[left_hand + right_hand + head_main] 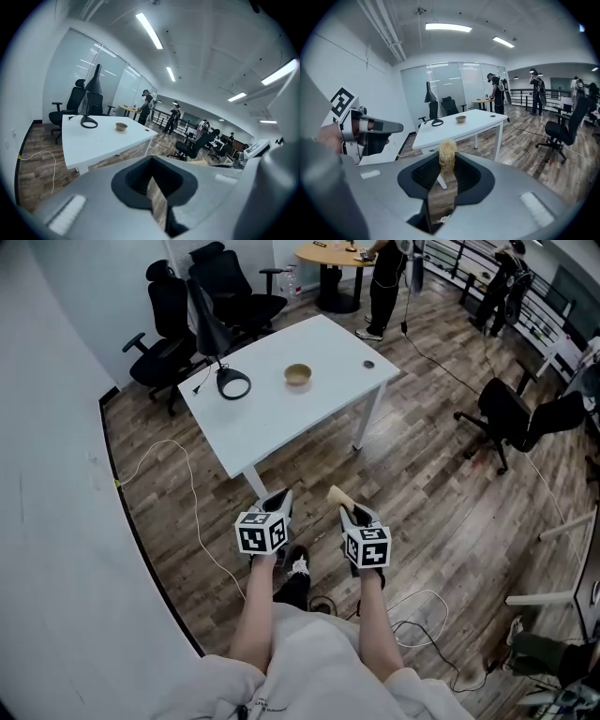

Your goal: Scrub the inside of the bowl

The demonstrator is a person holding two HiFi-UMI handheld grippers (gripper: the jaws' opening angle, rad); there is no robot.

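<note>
- The right gripper (349, 510) has its jaws closed narrowly on a tan fibre scrubber (447, 154). The tuft sticks out just past the tips.
- The left gripper (151, 168) is just to the left of the right jaws, at about the same height. Its jaws are drawn together to a thin sliver at the tips, with nothing between them and only the wood floor showing through.
- That makes two grippers and one scrubber, and I see no second cleaning tool.
- Below and ahead of both sets of jaws is bare plank floor, where one white cable (178, 474) loops off to the left.
- Further ahead of the jaws stands one white table (281, 423), well apart from both grippers.
- On the table there are three things:
  - one small tan bowl (298, 375), almost straight ahead of the tips;
  - one black desk lamp (232, 383) with a ring base, to the left of the bowl;
  - one small dark round object (368, 364) to the bowl's right, too small to name.
- I judge the task barely begun. The scrubber is in hand, but the bowl sits untouched and out of reach.
- What remains is to walk to the table, steady the bowl, probably with the empty left jaws, and do all the scrubbing inside it.
- Beyond the table, to the left of the jaws' line, are at least two black office chairs (164, 343). One more chair (511, 413) stands off to the right.
- Farthest ahead is one round wooden table (333, 254), with two standing people in view.
</note>
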